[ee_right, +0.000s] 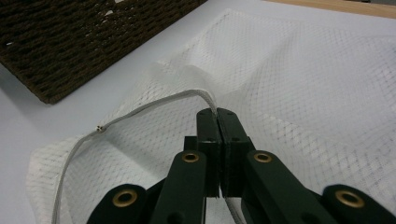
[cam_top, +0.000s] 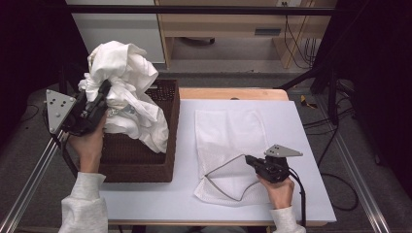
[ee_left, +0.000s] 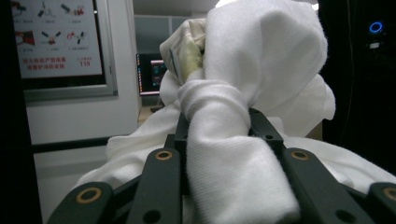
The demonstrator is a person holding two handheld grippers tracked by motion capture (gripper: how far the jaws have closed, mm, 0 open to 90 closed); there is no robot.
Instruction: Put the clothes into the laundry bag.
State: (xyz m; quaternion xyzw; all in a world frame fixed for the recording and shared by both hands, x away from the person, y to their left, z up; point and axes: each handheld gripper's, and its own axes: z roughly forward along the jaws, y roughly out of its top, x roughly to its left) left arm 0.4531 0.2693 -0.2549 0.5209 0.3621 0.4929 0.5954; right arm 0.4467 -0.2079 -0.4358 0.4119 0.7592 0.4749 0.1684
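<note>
A bundle of white cloth (cam_top: pixel 124 82) hangs bunched above the brown woven basket (cam_top: pixel 145 167), its lower folds draping over the basket's near-right rim. The left gripper (cam_top: pixel 103 92) has it: in the left gripper view a thick twisted roll of the cloth (ee_left: pixel 219 121) sits clamped between the two black fingers (ee_left: pixel 161 184), which stand partly apart around it and press on it from both sides. The basket rests on the left part of the white bench (cam_top: pixel 301 131). To its right a white mesh bag (cam_top: pixel 228 141) lies flat on the bench, its mouth toward the person. The right gripper (cam_top: pixel 248 159) pinches the bag's pale edge cord (ee_right: pixel 154 103), its fingers (ee_right: pixel 208 135) closed tight together on the cord and lifting that edge slightly off the bench. The two grippers are well apart. Grey sleeves show at both wrists.
</note>
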